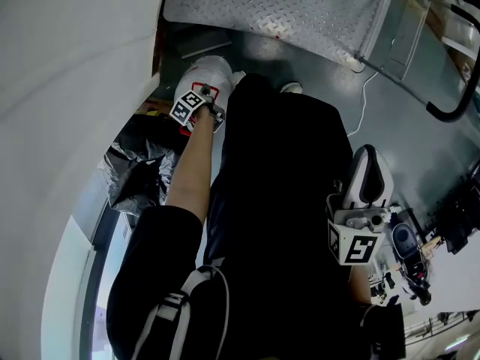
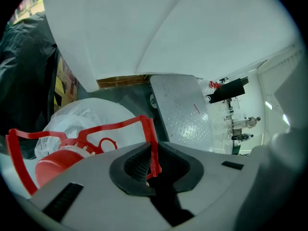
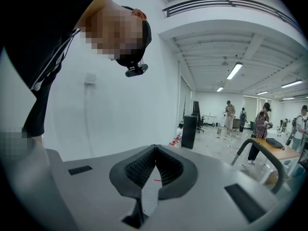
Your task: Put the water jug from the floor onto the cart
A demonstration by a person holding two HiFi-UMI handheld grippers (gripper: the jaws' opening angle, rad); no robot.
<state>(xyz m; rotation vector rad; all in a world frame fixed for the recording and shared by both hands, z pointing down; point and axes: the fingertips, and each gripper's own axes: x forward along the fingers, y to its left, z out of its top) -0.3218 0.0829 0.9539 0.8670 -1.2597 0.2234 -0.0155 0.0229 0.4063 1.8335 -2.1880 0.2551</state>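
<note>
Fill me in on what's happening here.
A person's left gripper has its jaws clamped on the red handle of the water jug. The jug sits low beside the cart, not yet on it. The right gripper is shut, empty and held off to the side.

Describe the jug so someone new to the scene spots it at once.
Find the cart's steel deck; on the floor near its edge, by the white wall, sits the jug. It is wrapped in a white bag, unlike the black bag next to it, and has a red cap and red handle, which the left gripper clamps.
</note>
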